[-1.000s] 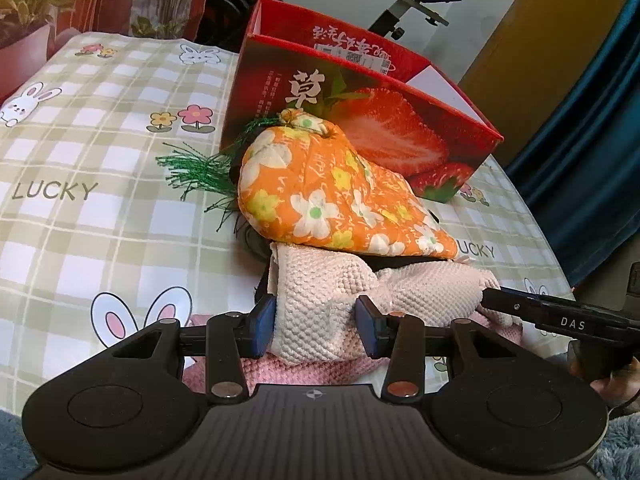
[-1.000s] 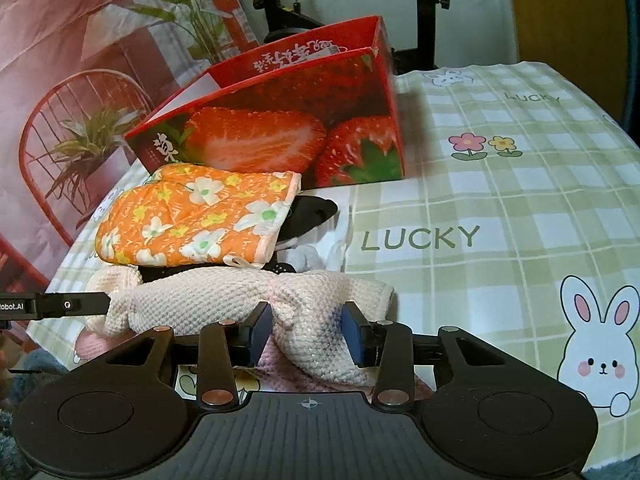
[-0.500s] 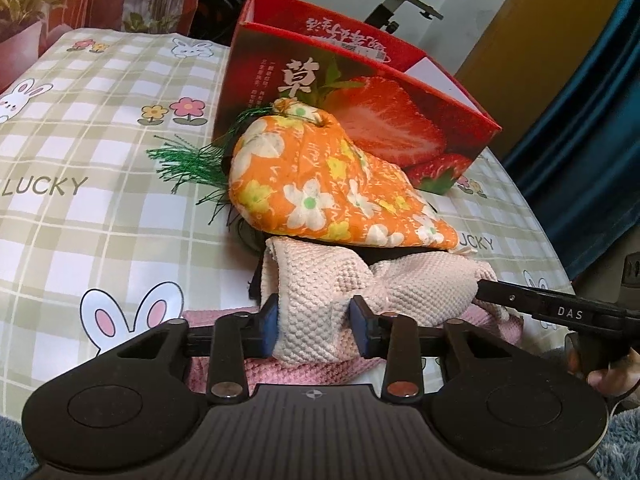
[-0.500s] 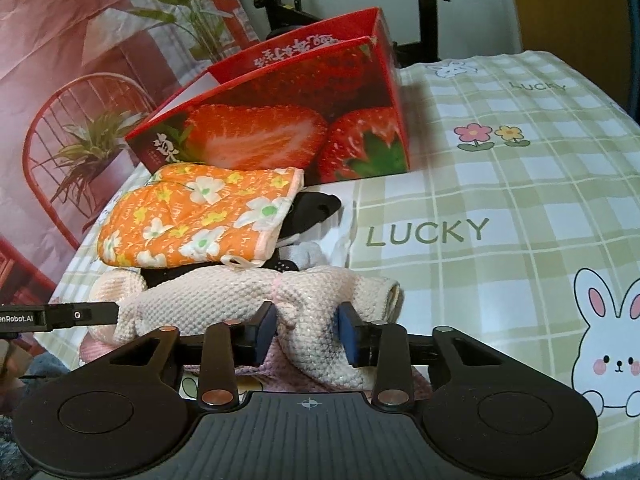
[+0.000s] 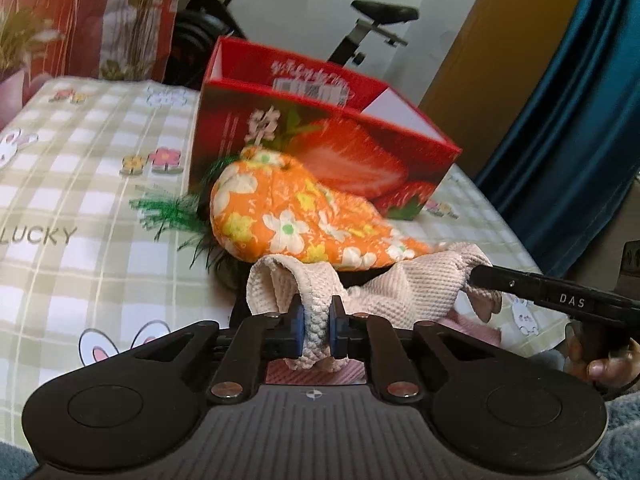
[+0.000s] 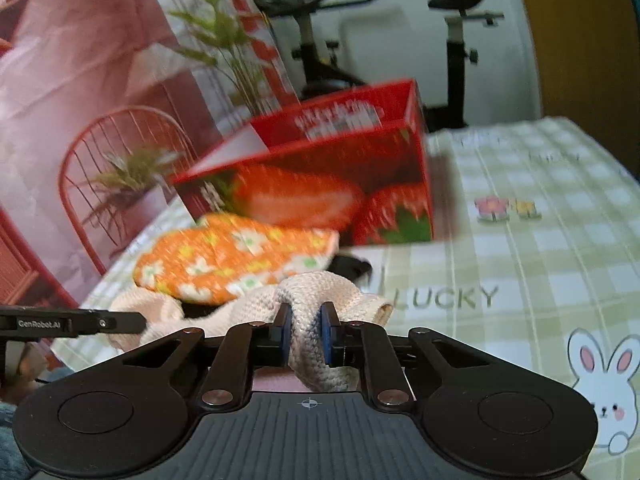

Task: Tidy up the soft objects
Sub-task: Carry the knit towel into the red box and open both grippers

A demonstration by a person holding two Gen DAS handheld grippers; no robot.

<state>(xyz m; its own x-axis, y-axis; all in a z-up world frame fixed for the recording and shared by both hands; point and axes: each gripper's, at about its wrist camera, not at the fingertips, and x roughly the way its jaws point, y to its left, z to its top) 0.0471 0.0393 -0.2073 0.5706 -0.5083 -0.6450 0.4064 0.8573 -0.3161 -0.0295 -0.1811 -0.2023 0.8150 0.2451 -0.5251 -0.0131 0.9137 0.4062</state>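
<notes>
The left hand-held gripper (image 5: 316, 328) is clenched on one end of a cream waffle-knit cloth (image 5: 392, 288), its blue pads (image 5: 298, 330) pinching a bunched fold of the fabric between them. The right hand-held gripper (image 6: 305, 334) is clamped in the same way on the other end of the cloth (image 6: 312, 300), so the fabric spans between the two and sags a little in the middle. In the left wrist view the right hand-held gripper's black finger enters from 3 o'clock, labelled DAS, touching the far end of the cloth.

Just beyond the cloth, toward 12 o'clock, lies an orange floral oven mitt (image 5: 288, 220), resting on something dark that is mostly hidden. Green tinsel-like fringe (image 5: 168, 216) sticks out at the mitt's 9 o'clock side. Behind the mitt stands an open red strawberry-printed box (image 5: 320, 136), upright on the table (image 5: 72, 200), which is covered with a green checked cloth printed with bunnies, flowers and the word LUCKY. A pink textured fabric (image 5: 316, 376) shows beneath the cream cloth, close to the left hand-held gripper's body. The right wrist view is motion-blurred; there the box (image 6: 320, 184) sits at 12 o'clock and the mitt (image 6: 232, 268) at 11 o'clock.
</notes>
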